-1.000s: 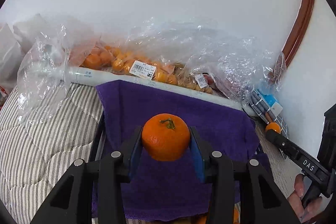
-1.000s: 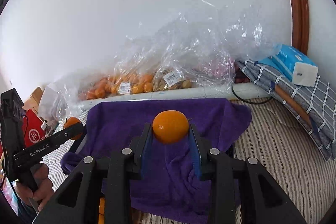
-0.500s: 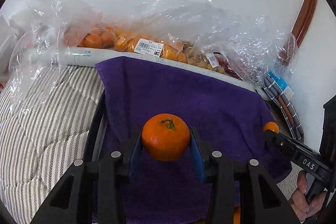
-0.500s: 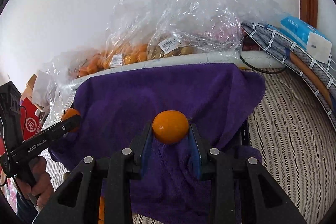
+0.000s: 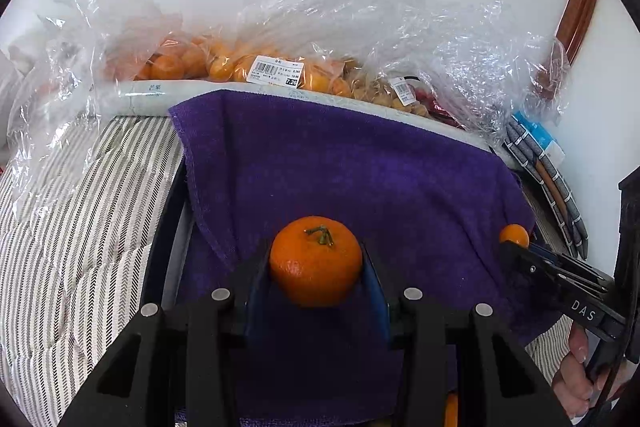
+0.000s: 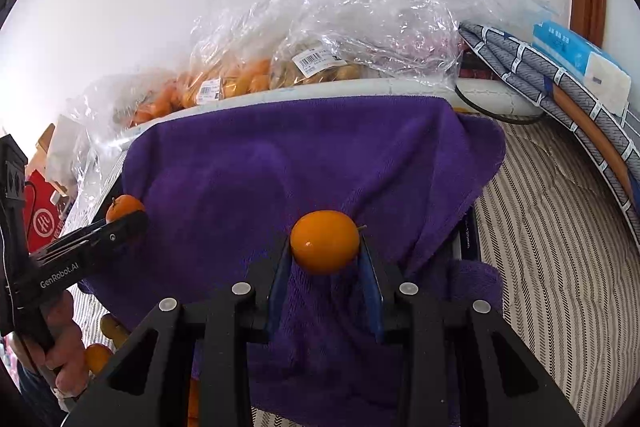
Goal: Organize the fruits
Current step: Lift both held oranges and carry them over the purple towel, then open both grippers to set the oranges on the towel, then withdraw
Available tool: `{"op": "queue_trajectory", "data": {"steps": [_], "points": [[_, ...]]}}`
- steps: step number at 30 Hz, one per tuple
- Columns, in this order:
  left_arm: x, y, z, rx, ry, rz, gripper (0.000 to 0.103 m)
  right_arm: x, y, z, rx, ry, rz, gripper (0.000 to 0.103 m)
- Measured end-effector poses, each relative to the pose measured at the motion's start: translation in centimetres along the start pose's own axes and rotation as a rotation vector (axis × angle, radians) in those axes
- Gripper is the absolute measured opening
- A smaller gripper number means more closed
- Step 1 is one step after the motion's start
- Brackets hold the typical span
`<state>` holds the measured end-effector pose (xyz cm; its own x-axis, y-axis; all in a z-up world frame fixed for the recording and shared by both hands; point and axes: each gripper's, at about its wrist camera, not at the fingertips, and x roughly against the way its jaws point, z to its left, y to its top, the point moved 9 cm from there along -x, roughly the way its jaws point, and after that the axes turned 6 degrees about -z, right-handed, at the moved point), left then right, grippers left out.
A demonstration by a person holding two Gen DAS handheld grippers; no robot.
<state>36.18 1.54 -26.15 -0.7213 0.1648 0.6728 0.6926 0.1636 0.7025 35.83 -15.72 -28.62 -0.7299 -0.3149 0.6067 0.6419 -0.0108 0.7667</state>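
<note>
Fingers of the left gripper [image 5: 316,267] clamp a stemmed, round orange tangerine [image 5: 316,261]; right gripper [image 6: 325,247] pinches a smooth orange fruit [image 6: 325,242], both above the purple towel [image 5: 340,167].

A stemmed orange mandarin [image 5: 316,261] sits stem-up, pinched between the left tool's [image 5: 316,267] fingers; a smaller, smooth orange fruit [image 6: 325,242] is clamped in the right tool [image 6: 325,251].

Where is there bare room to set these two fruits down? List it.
Free: the purple towel, bare from the white roll at the back down to both grippers; the striped bedding right of the towel, and the striped bedding left of it. Crowded: the back wall, piled with plastic fruit bags.
</note>
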Motion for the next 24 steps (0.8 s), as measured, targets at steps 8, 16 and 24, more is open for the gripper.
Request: {"op": "queue_trajectory", "data": {"steps": [8, 16, 24], "points": [[-0.3, -0.4, -0.4, -0.015, -0.004, 0.028, 0.041, 0.4, 0.1, -0.2, 0.011, -0.015, -0.005, 0.043], [0.8, 0.2, -0.9, -0.029, -0.023, -0.019, 0.052, 1.9, 0.9, -0.2, 0.014, -0.025, -0.065, 0.06], [2.5, 1.4, -0.9, -0.021, -0.002, -0.116, 0.057, 3.1, 1.4, -0.1, -0.008, 0.0, -0.117, 0.06]]}}
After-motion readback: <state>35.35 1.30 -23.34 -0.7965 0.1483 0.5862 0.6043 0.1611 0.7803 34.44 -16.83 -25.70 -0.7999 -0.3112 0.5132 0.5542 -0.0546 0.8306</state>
